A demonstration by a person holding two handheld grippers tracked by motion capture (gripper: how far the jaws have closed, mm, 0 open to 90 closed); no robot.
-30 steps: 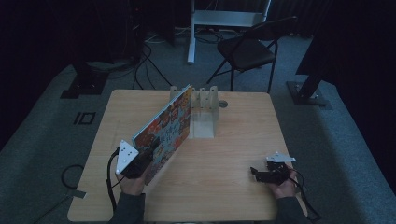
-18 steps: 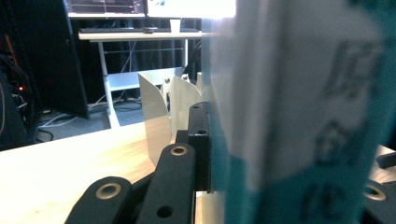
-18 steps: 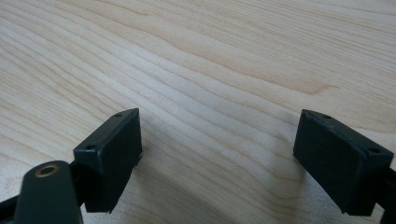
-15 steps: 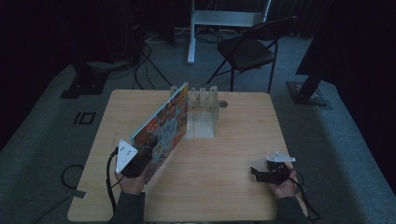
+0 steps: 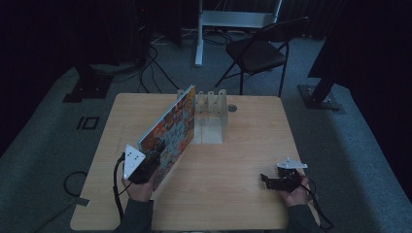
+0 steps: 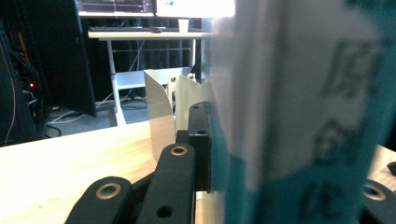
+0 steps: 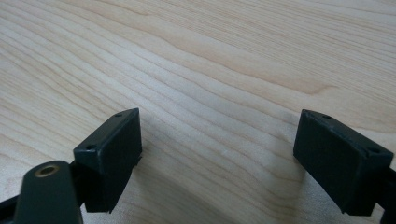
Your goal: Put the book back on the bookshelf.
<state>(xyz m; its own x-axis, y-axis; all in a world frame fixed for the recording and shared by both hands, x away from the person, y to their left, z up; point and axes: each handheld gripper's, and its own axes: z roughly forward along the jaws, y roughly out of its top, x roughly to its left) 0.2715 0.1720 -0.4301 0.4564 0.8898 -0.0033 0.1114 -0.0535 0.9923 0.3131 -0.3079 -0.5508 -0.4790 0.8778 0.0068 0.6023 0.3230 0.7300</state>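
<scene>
A large thin book (image 5: 170, 133) with a colourful cover stands on its long edge across the left half of the wooden table (image 5: 243, 145). My left gripper (image 5: 149, 164) is shut on its near end. In the left gripper view the book (image 6: 299, 116) is a blurred teal and white slab pressed against one black jaw. A white slotted rack (image 5: 212, 116) stands at the table's back centre, and the book's far end reaches its left dividers (image 6: 161, 112). Low over the near right of the table, my right gripper (image 5: 267, 179) is open. Bare wood lies under my right gripper (image 7: 219, 154).
A small round grey fitting (image 5: 232, 108) sits in the table right of the rack. Behind the table are a black folding chair (image 5: 257, 51) and a white desk frame (image 5: 233, 19). Cables (image 5: 145, 73) and dark stand bases (image 5: 318, 97) lie on the floor.
The book's far end has swung slightly left beside the rack. Both hands stay about where they were.
</scene>
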